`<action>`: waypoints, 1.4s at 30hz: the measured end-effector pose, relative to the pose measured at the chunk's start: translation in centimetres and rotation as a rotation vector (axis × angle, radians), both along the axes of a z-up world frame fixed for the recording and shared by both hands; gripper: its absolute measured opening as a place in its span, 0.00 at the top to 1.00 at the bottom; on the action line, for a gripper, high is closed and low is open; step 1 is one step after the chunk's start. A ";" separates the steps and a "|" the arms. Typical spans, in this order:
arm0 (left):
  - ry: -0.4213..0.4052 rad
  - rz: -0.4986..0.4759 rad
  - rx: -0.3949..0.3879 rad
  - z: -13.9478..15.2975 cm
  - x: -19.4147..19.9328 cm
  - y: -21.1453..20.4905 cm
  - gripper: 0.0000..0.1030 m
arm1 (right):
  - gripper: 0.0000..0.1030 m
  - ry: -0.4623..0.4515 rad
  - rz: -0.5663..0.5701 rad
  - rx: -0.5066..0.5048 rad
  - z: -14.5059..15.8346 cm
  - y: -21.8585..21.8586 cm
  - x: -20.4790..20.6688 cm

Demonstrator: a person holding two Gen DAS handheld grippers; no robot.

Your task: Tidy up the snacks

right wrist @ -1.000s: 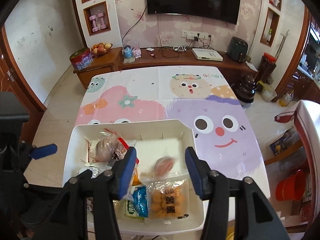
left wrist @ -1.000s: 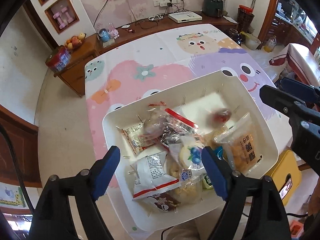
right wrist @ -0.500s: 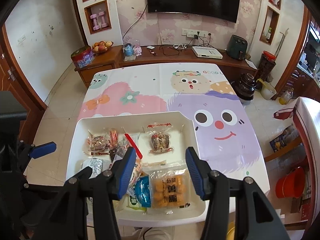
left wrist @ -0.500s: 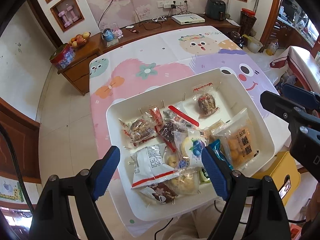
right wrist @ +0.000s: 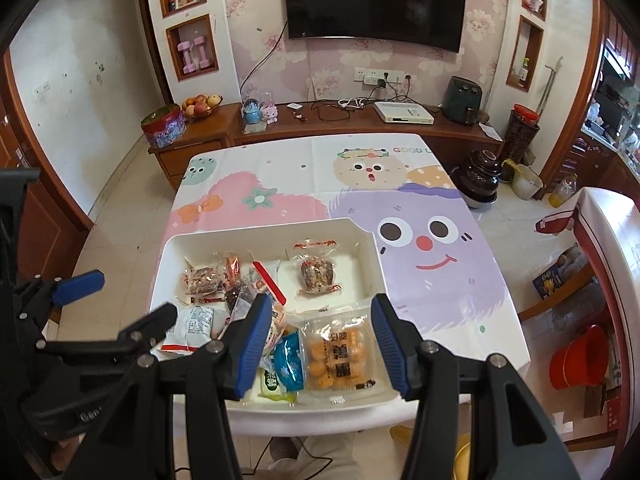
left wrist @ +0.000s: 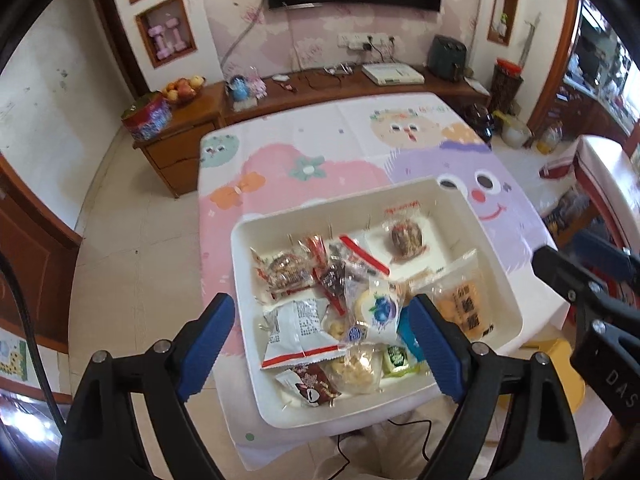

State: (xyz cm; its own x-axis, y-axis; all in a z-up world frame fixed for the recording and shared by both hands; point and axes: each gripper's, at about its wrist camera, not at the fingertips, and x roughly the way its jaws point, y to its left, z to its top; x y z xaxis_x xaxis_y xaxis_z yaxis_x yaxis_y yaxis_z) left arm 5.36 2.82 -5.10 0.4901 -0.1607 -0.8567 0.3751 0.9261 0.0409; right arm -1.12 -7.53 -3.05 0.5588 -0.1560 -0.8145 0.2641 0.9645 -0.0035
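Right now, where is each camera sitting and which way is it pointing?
Left wrist: on the left gripper, above the table's near edge, looking down and forward at the bin of snacks; its own open blue fingers show, with the right gripper at the right edge.
Right wrist: on the right gripper, looking forward over the bin to the TV; its open fingers show, with the left gripper at the left.
Shared: bin, tablecloth, TV wall.
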 end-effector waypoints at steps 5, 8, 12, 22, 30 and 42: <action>-0.047 0.064 -0.033 2.0 -0.8 0.4 0.11 | 0.49 -0.036 -0.025 -0.005 1.6 -0.9 -0.8; -0.055 0.088 -0.051 3.1 -1.0 0.5 0.11 | 0.49 -0.054 -0.020 -0.002 2.6 -1.2 -1.0; -0.067 0.109 -0.062 4.3 -1.7 0.3 0.10 | 0.48 -0.064 0.008 0.005 3.2 -0.7 -1.1; -0.092 0.164 -0.054 4.6 -2.8 0.0 0.08 | 0.48 -0.043 0.039 0.049 2.4 -1.1 -1.4; -0.065 0.189 -0.028 3.5 -2.4 -0.9 0.08 | 0.48 -0.021 0.051 0.046 1.7 -2.0 -0.9; -0.027 0.210 -0.024 2.4 -1.5 -1.0 0.08 | 0.48 0.010 0.073 0.037 0.9 -2.0 0.3</action>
State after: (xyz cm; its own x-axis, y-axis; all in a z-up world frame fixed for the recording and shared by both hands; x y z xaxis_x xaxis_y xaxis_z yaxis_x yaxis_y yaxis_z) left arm 3.87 1.84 -2.70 0.5380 -0.0726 -0.8398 0.1725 0.9847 0.0254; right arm -0.84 -9.53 -2.18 0.5597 -0.0846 -0.8244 0.1932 0.9807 0.0306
